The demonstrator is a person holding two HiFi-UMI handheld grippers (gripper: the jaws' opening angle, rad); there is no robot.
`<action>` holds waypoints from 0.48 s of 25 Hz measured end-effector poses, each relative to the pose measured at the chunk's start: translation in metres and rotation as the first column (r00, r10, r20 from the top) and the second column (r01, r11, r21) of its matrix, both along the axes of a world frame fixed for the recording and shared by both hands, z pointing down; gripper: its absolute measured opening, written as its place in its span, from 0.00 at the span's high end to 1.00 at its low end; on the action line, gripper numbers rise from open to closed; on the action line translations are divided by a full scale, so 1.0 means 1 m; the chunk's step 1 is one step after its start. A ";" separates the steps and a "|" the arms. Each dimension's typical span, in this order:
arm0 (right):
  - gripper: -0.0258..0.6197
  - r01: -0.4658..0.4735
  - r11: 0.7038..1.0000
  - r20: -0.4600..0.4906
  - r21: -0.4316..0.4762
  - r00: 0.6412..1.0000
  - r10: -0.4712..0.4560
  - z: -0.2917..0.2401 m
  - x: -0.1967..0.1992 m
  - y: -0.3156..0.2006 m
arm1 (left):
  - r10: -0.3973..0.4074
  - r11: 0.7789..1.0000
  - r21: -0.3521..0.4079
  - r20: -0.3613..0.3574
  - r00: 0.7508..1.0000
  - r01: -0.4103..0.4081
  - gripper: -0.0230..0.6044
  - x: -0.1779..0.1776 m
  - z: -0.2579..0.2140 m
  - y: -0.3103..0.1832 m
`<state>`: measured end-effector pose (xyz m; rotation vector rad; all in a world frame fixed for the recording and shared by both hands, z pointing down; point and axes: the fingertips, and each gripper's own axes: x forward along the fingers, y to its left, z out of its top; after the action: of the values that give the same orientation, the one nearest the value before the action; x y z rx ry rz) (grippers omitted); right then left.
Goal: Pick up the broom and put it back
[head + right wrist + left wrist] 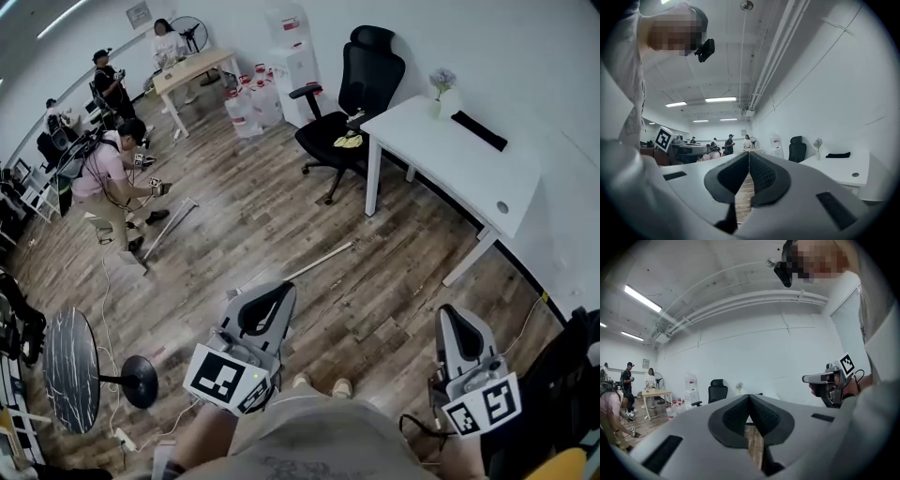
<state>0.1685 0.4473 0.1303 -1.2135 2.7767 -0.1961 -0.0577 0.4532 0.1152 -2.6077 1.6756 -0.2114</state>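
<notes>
The broom [302, 270] lies flat on the wood floor, a pale thin pole running from lower left to upper right, its left end just beyond my left gripper's tip. My left gripper [272, 289] [750, 397] is held level above the floor near that end, jaws shut with nothing between them. My right gripper [453, 314] [749, 154] hovers further right, apart from the broom, its jaws closed together and empty. The right gripper [827, 378] also shows in the left gripper view, at the right. Neither gripper view shows the broom.
A white table [469, 159] and a black office chair [361, 94] stand ahead at the right. A crouching person [108, 183] with another long pole [169, 228] is at the left. A round dark table [70, 370] and a fan base [139, 382] stand near left.
</notes>
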 end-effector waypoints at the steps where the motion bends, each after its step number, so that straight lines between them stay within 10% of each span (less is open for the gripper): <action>1: 0.91 0.001 1.000 0.004 0.002 1.000 -0.001 -0.001 0.000 -0.001 | 0.002 1.000 0.002 0.002 1.000 -0.002 0.94 0.001 -0.001 -0.001; 9: 0.91 0.022 1.000 0.019 0.010 1.000 -0.022 0.002 -0.001 -0.015 | -0.055 0.998 0.034 -0.008 0.998 0.055 0.93 -0.005 -0.003 -0.017; 12: 0.91 0.013 1.000 0.016 0.000 1.000 -0.013 0.008 0.002 -0.028 | -0.062 0.998 0.018 0.009 0.998 0.062 0.66 -0.005 0.006 -0.030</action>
<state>0.1703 0.4197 0.1386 -1.1888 2.7711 -0.2059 -0.0625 0.4235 0.1217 -2.5403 1.7487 -0.2101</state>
